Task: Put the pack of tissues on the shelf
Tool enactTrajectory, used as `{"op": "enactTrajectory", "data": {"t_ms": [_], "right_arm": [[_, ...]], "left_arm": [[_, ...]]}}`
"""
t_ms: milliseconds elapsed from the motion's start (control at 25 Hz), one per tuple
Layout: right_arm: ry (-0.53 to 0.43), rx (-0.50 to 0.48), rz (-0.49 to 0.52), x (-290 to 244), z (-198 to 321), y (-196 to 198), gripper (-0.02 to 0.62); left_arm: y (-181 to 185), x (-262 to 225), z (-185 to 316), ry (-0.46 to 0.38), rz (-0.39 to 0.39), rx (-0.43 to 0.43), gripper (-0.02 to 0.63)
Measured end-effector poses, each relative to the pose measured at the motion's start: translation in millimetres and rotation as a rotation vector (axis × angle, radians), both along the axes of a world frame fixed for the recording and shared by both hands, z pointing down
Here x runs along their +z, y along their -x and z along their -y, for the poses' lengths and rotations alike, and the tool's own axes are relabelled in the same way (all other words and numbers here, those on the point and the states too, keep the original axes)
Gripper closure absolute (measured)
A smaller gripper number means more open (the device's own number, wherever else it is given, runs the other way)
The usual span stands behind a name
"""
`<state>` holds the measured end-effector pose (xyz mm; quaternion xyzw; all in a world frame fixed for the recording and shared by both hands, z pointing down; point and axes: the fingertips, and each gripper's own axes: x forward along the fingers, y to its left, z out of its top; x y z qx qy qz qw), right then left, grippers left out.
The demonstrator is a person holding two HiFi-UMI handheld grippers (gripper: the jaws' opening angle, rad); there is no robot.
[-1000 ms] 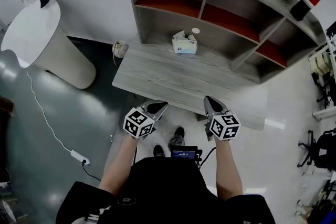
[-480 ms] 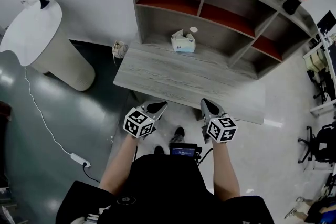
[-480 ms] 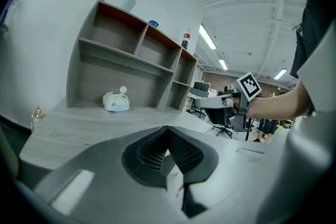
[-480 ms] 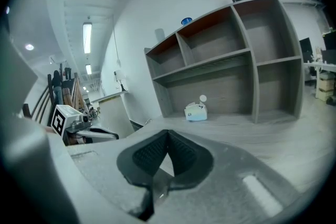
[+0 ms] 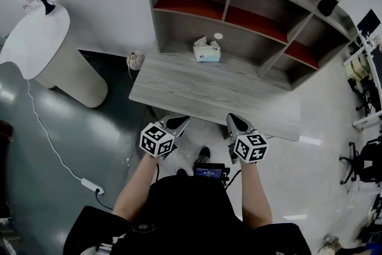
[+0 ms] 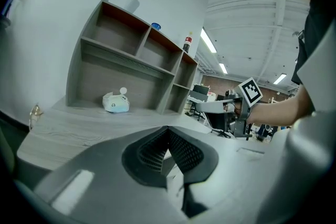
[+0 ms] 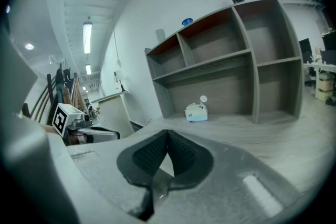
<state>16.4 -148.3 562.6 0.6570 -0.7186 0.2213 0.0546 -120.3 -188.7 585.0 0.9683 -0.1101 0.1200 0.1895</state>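
Head view: I have my left gripper [image 5: 178, 123] and right gripper [image 5: 237, 122] both pinched together, empty, before the grey wooden desk [image 5: 197, 89]; the white-and-blue soft tissue pack [image 5: 207, 50] sits well apart.

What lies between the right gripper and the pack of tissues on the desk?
Only bare desk top lies between the right gripper and the pack of tissues. The head view shows this, and the right gripper view agrees.

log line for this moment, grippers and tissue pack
left gripper: shut, empty | right gripper: shut, empty | tissue pack: on desk, untouched
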Motion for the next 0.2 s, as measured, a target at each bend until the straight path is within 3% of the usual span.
{"op": "enactTrajectory", "data": {"t_ms": [200], "right_arm": [[0.003, -0.003, -0.001, 0.7, 3.7, -2.0, 0.592]], "left_arm": [[-3.2, -3.0, 5.0, 0.004, -0.013, -0.004, 0.605]]}}
